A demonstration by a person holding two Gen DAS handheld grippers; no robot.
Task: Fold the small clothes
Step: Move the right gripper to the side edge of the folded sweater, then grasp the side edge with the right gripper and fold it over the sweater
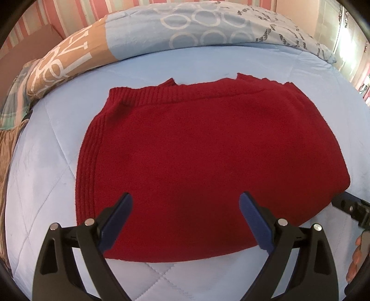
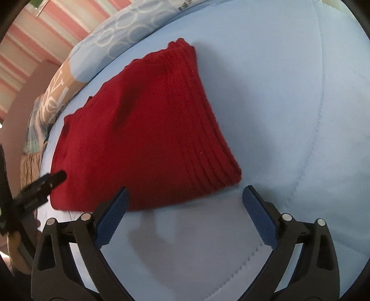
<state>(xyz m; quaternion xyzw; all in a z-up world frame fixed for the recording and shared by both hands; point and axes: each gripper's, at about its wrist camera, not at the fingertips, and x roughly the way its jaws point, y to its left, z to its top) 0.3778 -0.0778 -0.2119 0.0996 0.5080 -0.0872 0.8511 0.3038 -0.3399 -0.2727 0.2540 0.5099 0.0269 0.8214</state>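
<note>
A pale blue quilted bedspread [image 1: 57, 166] with stitched diamond seams covers the whole working surface, and the folded red knit sweater [image 1: 192, 162] lies flat near its middle, ribbed bands running along its left and far edges in the left wrist view. Along the far side of the bed lies a rolled duvet [image 1: 185, 30] patterned with white rings on blue and a tan panel with white lettering at its left end. Behind it the wall [image 1: 76, 16] is striped pink and white. The left gripper [image 1: 186, 201] hovers over the near edge of the sweater, its blue-padded fingers spread wide and holding nothing. The right gripper [image 2: 185, 196] hangs over the sweater's near corner and bare bedspread, its fingers likewise spread apart and empty.
</note>
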